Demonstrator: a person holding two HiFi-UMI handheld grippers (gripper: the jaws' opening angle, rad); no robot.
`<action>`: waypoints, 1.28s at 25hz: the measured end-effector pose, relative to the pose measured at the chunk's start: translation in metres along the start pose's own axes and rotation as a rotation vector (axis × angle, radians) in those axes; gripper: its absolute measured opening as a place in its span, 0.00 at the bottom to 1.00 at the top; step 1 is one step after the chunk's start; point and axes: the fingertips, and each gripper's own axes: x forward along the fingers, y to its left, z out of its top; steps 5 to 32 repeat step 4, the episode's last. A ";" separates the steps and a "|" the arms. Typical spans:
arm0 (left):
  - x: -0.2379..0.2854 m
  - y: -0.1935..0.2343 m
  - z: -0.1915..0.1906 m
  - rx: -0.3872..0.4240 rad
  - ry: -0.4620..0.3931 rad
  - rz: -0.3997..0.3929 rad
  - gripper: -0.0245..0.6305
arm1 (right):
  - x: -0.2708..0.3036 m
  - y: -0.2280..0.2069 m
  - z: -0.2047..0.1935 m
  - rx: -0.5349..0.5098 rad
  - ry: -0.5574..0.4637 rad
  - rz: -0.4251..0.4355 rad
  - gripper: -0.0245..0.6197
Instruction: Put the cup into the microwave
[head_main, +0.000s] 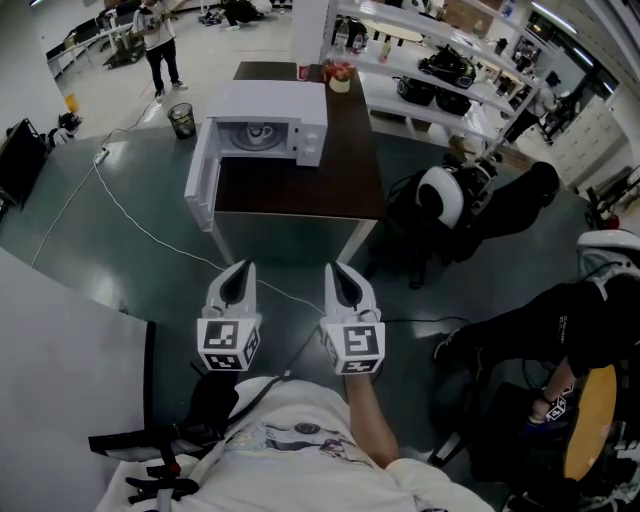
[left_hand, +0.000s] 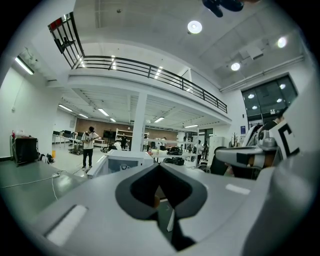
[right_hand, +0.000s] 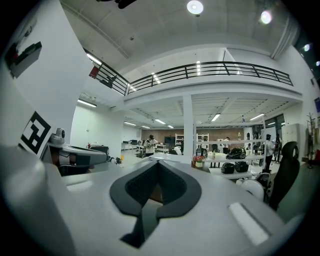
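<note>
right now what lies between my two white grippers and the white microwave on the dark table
Head view: grey-green floor crossed by a thin white cable, then the dark tabletop's bare front strip before the microwave.

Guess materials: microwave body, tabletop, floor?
Microwave: smooth white casing with an even sheen, so probably painted sheet metal, though plastic is possible.
Tabletop: flat, dark brown and matte with no visible grain; it looks like laminate or veneer board.
Floor: seamless dark grey-green with soft light reflections, likely coated concrete or epoxy.
</note>
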 end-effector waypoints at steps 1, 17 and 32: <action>0.000 0.000 0.000 0.000 0.001 -0.001 0.04 | 0.000 0.000 0.000 0.001 -0.001 0.000 0.04; 0.000 -0.002 0.000 -0.001 0.003 -0.004 0.04 | -0.001 -0.001 0.001 0.002 -0.004 0.003 0.04; 0.000 -0.002 0.000 -0.001 0.003 -0.004 0.04 | -0.001 -0.001 0.001 0.002 -0.004 0.003 0.04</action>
